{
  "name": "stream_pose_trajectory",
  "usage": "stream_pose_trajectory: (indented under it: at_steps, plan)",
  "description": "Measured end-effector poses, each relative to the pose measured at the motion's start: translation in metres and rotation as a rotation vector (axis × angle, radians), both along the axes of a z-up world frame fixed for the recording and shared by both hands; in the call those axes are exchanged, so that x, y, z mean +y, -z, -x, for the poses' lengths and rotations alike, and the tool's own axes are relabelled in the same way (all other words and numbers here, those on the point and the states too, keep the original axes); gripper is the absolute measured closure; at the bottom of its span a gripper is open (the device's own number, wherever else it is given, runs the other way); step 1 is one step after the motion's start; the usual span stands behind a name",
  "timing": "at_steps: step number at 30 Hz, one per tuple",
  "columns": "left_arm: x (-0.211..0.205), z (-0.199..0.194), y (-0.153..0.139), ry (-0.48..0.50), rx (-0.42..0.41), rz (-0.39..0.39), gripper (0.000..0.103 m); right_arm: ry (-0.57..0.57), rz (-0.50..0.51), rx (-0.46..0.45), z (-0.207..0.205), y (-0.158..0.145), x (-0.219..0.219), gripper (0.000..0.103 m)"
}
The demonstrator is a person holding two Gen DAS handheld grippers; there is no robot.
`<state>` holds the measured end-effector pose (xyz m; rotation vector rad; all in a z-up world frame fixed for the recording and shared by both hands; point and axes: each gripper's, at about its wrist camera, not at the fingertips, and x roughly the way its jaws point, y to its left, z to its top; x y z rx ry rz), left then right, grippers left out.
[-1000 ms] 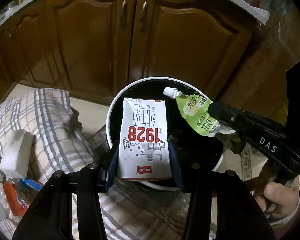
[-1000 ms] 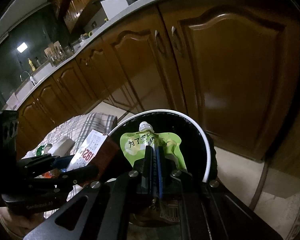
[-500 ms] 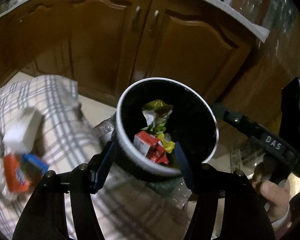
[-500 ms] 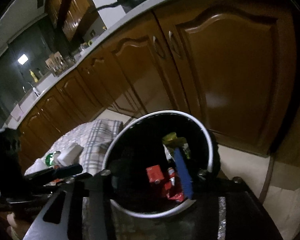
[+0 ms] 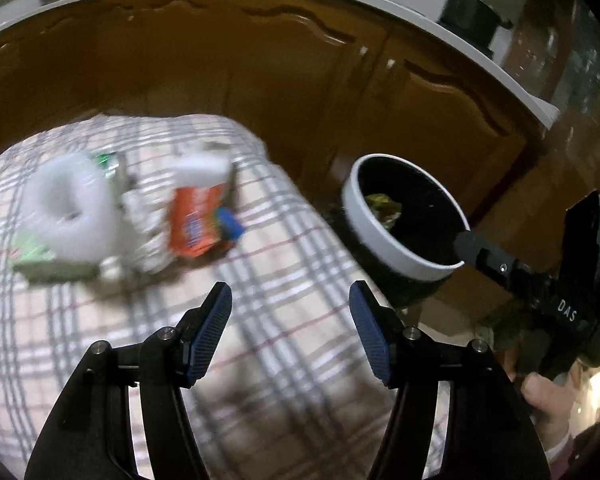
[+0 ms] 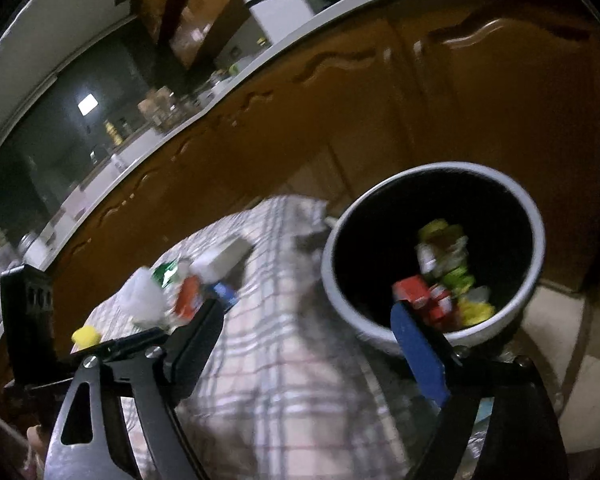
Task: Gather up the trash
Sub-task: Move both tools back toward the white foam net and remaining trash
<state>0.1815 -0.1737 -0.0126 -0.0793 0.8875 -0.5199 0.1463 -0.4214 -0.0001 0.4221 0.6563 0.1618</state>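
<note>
My left tool (image 5: 290, 320) is hanging wide over the checked table (image 5: 300, 280), gripping nothing. The leftover trash (image 5: 140, 216) is lying blurred at my 11 o'clock: a white ring, an orange packet (image 5: 194, 220) and a white block. The bin (image 5: 404, 220) is sitting at 2 o'clock just off the table edge. My right tool (image 6: 308, 328) is gaping wide too, its blue pad (image 6: 418, 344) crossing the bin (image 6: 340, 300) rim, with wrappers (image 6: 444, 280) lying inside.
</note>
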Motion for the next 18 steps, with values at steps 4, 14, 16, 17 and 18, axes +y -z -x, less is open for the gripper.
stream_pose_trajectory:
  at_steps: [4,14,16,17,18]
  plan:
    - [0.03,0.008,0.004,-0.049,0.003,0.004,0.041,-0.045,0.004,0.014,-0.004,0.004,0.025,0.008]
    - [0.087,0.01,0.004,-0.167,0.009,0.053,0.039,-0.109,0.016,0.024,-0.006,0.011,0.069,0.005]
    - [0.097,0.008,0.003,-0.187,0.007,0.063,0.039,-0.118,0.014,0.02,-0.006,0.011,0.075,0.005]
    - [0.102,0.007,0.002,-0.198,0.007,0.071,0.039,-0.12,0.016,0.022,-0.009,0.01,0.077,0.005]
    - [0.106,0.006,0.001,-0.211,0.006,0.081,0.039,-0.122,0.018,0.026,-0.011,0.01,0.08,0.005]
